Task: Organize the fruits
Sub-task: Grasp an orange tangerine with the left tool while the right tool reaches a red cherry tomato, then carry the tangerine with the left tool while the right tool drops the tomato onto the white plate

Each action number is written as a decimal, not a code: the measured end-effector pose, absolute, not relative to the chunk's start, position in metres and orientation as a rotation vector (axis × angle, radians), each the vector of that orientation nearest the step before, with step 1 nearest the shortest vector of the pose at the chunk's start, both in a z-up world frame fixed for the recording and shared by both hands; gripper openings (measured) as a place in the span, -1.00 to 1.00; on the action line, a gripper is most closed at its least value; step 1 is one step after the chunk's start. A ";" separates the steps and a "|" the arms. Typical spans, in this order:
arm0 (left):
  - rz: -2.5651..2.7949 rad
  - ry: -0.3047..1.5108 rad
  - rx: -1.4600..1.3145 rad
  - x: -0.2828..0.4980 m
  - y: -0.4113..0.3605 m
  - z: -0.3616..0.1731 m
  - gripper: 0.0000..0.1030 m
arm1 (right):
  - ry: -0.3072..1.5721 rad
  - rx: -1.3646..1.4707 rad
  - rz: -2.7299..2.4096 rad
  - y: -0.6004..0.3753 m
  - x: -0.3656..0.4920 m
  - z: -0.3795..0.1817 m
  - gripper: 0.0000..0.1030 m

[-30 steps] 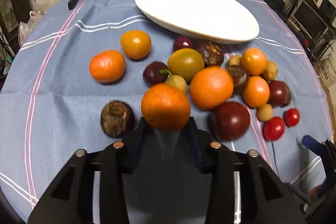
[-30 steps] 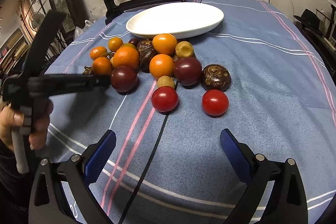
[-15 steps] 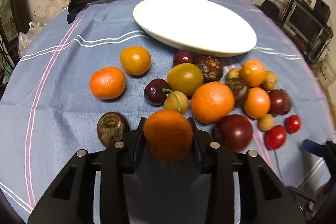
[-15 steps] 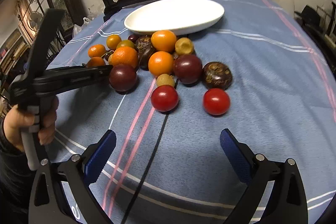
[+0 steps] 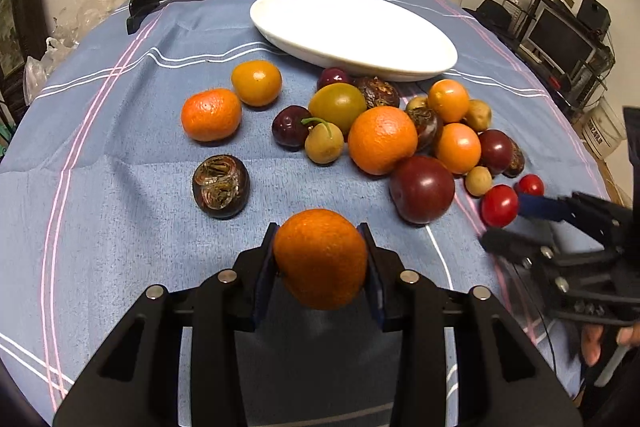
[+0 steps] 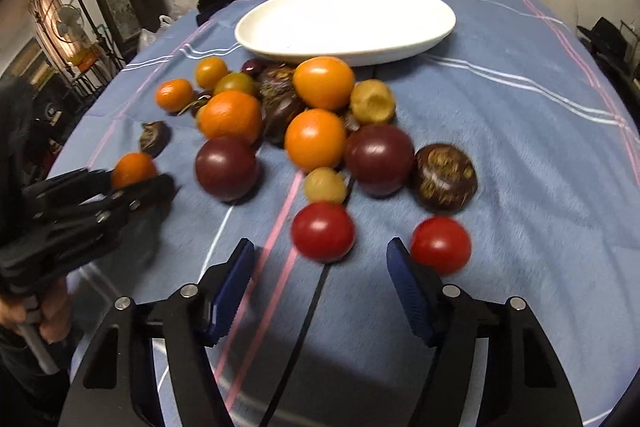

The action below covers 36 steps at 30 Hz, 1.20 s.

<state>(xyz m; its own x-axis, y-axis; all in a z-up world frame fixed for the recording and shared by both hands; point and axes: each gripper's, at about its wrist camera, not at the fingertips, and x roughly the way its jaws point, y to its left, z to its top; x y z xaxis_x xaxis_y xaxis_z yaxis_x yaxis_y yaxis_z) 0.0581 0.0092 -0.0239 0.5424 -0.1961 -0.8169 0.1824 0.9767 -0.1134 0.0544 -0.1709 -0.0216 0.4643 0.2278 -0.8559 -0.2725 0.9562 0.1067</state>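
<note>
Beyond the fruit pile, the white plate [image 5: 420, 67] waits bare. Left gripper [image 5: 320, 259] has lifted its orange [image 5: 320, 259] off the surface, jaws clamped, ready to carry. Right gripper [image 6: 320, 267], jaws open, has closed in on a tomato [image 6: 322, 231].

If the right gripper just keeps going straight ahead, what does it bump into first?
Most likely the nearer red cherry tomato. It sits just ahead of the open right gripper, roughly centred between the blue pads. A second red tomato lies beside the right-side pad, so it might get brushed; depth is hard to judge.
</note>
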 end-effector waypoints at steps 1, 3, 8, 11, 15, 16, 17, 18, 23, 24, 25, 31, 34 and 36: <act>-0.227 0.971 -0.013 0.058 0.009 -0.023 -0.27 | 1.046 -0.064 0.306 -0.168 0.057 -0.022 0.15; -0.230 0.968 0.001 0.057 0.008 -0.022 -0.27 | 1.034 -0.108 0.295 -0.163 0.059 -0.023 -0.20; -0.247 0.956 0.039 0.058 0.004 -0.013 -0.27 | 1.044 -0.087 0.323 -0.170 0.057 -0.020 -0.38; -0.267 0.926 0.070 0.061 0.001 0.001 -0.27 | 1.020 -0.036 0.359 -0.178 0.052 -0.009 -0.38; -0.300 0.900 0.074 0.082 -0.008 0.023 -0.27 | 0.944 0.020 0.399 -0.186 0.062 0.021 -0.38; -0.301 0.890 0.073 0.091 -0.012 0.028 -0.27 | 0.914 0.022 0.390 -0.186 0.072 0.031 -0.38; -0.298 0.877 0.070 0.106 -0.016 0.035 -0.27 | 0.889 0.024 0.379 -0.186 0.081 0.038 -0.38; -0.296 0.870 0.063 0.117 -0.019 0.039 -0.27 | 0.868 0.031 0.370 -0.186 0.091 0.043 -0.38; -0.236 0.910 0.031 0.189 -0.032 0.036 -0.27 | 0.877 0.042 0.304 -0.177 0.159 0.040 -0.38; -0.219 0.934 0.030 0.203 -0.035 0.030 -0.27 | 0.892 0.037 0.295 -0.175 0.171 0.036 -0.38; -0.205 0.949 0.028 0.211 -0.036 0.025 -0.27 | 0.917 0.036 0.287 -0.173 0.183 0.030 -0.38; -0.182 1.034 -0.020 0.242 -0.038 -0.005 -0.25 | 1.021 0.020 0.269 -0.167 0.211 0.001 -0.35; -0.172 1.021 -0.063 0.238 -0.035 -0.006 -0.22 | 0.994 0.015 0.262 -0.169 0.205 0.005 -0.21; -0.174 0.996 -0.087 0.227 -0.032 0.001 -0.03 | 0.960 0.022 0.264 -0.174 0.196 0.011 0.04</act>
